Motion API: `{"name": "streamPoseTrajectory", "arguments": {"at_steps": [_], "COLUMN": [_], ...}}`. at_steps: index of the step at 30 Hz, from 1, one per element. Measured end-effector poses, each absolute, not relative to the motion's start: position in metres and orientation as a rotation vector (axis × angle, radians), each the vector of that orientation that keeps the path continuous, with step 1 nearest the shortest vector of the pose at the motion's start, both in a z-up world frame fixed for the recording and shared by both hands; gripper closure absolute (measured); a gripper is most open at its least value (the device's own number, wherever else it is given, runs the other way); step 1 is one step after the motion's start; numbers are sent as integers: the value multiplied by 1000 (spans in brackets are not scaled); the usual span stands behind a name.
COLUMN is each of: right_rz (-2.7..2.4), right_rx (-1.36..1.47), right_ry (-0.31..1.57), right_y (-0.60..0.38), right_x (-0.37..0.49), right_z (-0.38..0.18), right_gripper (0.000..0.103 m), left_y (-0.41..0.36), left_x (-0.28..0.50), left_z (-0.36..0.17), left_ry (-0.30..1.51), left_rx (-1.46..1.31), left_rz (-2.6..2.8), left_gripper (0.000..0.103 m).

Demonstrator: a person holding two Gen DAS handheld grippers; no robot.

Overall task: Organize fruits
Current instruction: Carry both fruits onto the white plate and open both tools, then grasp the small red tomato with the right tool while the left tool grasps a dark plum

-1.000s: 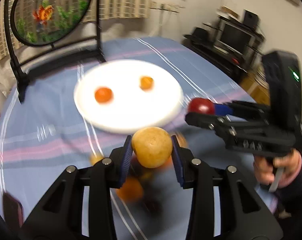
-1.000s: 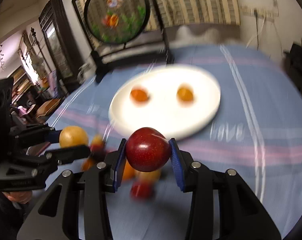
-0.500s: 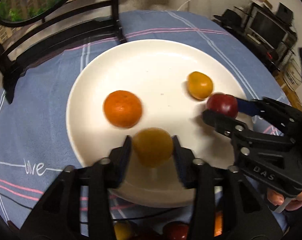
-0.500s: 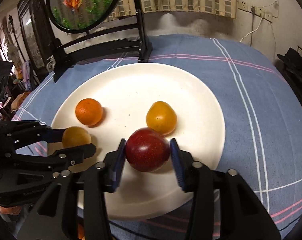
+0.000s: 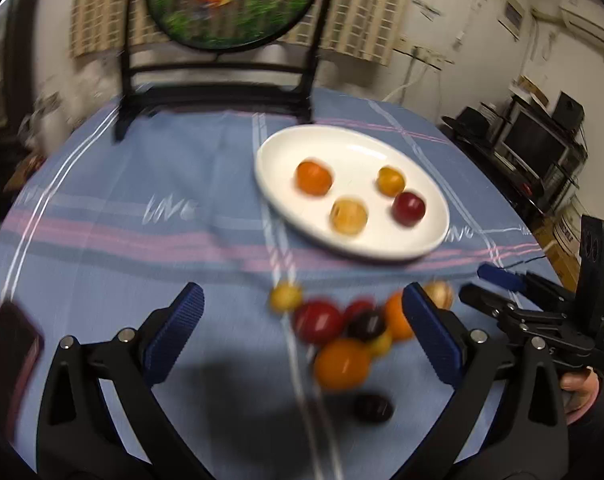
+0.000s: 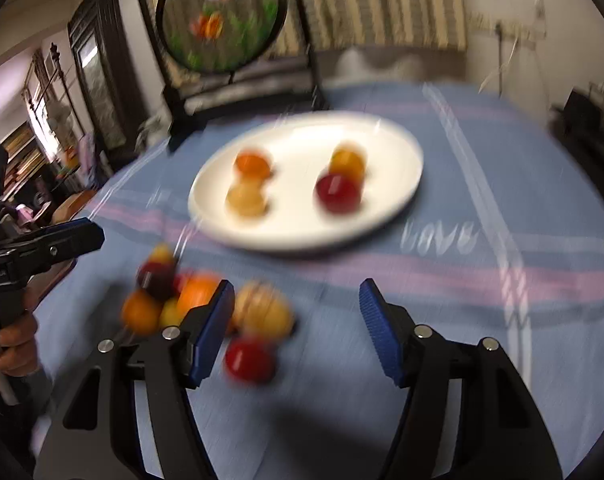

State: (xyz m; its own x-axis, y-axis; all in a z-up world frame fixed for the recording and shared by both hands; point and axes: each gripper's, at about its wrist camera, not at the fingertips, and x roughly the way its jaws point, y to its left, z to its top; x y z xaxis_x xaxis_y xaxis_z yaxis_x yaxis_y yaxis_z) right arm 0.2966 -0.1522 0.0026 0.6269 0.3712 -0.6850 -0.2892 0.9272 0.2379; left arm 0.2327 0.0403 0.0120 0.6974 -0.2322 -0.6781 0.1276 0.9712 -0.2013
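both claws are empty w/ jaws opening: left claw (image 5: pixel 302 334) spread wide, nothing pinched, loose fruit showing thru the gap; right claw (image 6: pixel 298 328) spread part way, no fruit pressed betw. the pads. white plate (image 5: pixel 429 246) sits on the worktop (image 5: pixel 142 184) w/ four fruits on it: an orange (image 5: pixel 313 177), a small yellow-orange one (image 5: pixel 390 180), a pale yellow one (image 5: pixel 348 216) and a red one (image 5: pixel 408 209), all apart from each other. the rest is a loose pile (image 5: pixel 341 332) on the blue cloth just in front of the plate, reds, oranges, yellows & a dark one touching, plus one dark fruit (image 5: pixel 373 408) lying nearer, apart. frames are blurred so skins are hard to read. prob. light, round, smooth, so they roll easy and may slip; firm enough for a pinch but likely bruise if squeezed hard. best take one from the pile's edge, pads across its widest part, gentle close; nudging a middle one may scatter neighbours.
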Motion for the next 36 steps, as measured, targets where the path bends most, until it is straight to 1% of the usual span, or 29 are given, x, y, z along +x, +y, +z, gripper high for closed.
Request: {"name": "streamPoseTrajectory", "arguments": {"at_steps": [2,6,12,23,24,28,36], "right_rz": [396,381,384,394,393,390,391], "right_rx": [103,-5,-166,-114,-109,-108,-126], "right_ry": [849,834,795,829,836,845,888], "right_y": [-148,-133,-110,-115,-114,-110,-99], "right_x": [282,263,251,260,262,269,282], "right_z": [-4,-4,-5,-9,-10,-12,-20], "right_gripper": [38,38,38,38,38,47,52], "left_y": [49,53,39,34,33,31,30], "left_x": [211,187,178,174,174,171,168], "left_z": [-4,-23,-17,-9,-8,-6,-3], "left_ry": [792,863,786,769,770,761,742], "left_rx": [-165,-194,-50,-36,-34,-32,-21], "left_rz": [-171,-211,-125,-185,-191,-210,-225], "left_gripper": [2,2,2,2,2,2,2]}}
